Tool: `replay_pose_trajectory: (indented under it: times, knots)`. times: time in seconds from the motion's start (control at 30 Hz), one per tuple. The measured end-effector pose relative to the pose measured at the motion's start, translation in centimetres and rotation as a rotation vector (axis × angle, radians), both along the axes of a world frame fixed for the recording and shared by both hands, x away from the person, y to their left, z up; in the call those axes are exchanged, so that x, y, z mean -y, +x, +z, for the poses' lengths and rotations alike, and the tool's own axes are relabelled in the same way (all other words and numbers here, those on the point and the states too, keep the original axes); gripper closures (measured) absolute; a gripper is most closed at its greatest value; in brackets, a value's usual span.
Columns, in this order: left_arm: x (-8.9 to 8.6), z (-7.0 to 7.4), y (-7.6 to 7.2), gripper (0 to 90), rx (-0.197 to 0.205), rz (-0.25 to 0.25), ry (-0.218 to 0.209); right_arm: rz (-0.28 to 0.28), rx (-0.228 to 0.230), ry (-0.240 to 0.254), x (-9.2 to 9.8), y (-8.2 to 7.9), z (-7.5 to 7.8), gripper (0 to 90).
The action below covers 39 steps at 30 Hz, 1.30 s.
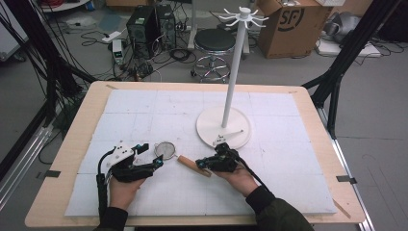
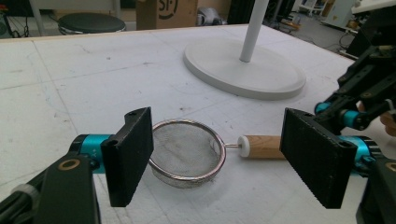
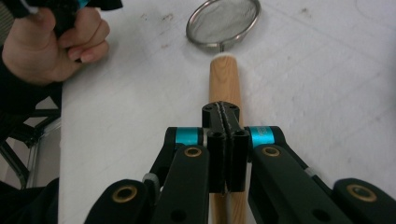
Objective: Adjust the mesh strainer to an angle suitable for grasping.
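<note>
Setting: robotics lab, data-recording bench.

Wooden table (image 1: 72, 144) topped with white foam board (image 1: 144, 110), taped at the edges. Far side, on grey floor: desktop computer towers (image 1: 151, 24), power strip (image 1: 111, 36) with loose cables (image 1: 139, 67), black round stool (image 1: 214, 41), cardboard shipping box (image 1: 288, 21). Black metal rig struts (image 1: 349, 45) stand left and right of the table.

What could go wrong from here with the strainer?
1. The right hand-held gripper is shut above the wooden handle, not around it; pushing down could skid or roll the strainer.
2. The left hand-held gripper stands open around the mesh bowl; closing there might dent it.
3. The white stand sits close behind, so a lift could knock its pole.
</note>
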<state>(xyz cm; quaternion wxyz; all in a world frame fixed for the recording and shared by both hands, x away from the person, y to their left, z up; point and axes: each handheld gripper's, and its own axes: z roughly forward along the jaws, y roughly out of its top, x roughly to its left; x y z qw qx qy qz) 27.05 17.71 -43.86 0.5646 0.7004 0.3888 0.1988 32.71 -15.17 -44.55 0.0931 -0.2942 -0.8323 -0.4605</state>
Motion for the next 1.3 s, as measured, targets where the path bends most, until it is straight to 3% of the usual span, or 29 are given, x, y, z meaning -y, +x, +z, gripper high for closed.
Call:
replay_pose_trajectory:
  times: [0.23,0.5,0.53,0.6,0.9,1.1,1.17,1.2,1.3]
  knots:
    - [0.0,0.0,0.0,26.4,0.003,-0.003,0.0,0.012,-0.059,-0.008,0.8,-1.2,-1.3,89.7]
    - [0.0,-0.1,0.0,26.4,-0.001,0.0,0.007,0.014,-0.07,-0.059,1.9,-2.2,-1.4,89.6]
    - [0.1,-0.1,0.0,26.4,-0.003,0.0,0.005,0.001,-0.045,-0.09,1.8,-2.5,-1.3,89.6]
    - [0.1,-0.1,0.0,26.4,-0.004,0.0,0.007,-0.002,-0.042,-0.094,1.8,-2.5,-1.3,89.6]
    - [0.0,0.0,0.0,26.4,0.0,0.004,0.01,-0.1,-0.053,-0.087,3.0,-0.9,-1.4,89.6]
    - [-0.1,0.0,0.0,27.0,0.003,0.016,0.022,-0.166,-0.02,-0.103,3.7,0.1,-1.2,89.6]
    - [-0.1,0.0,0.0,27.0,0.003,0.013,0.015,-0.193,-0.017,-0.084,3.8,0.5,-1.1,89.6]
    - [-0.2,0.0,0.0,27.0,0.005,0.014,0.012,-0.19,-0.034,-0.034,3.5,0.7,-0.8,89.6]
    - [-0.1,0.0,0.0,27.0,0.001,0.011,0.012,-0.175,-0.018,-0.024,2.0,1.5,0.1,89.6]
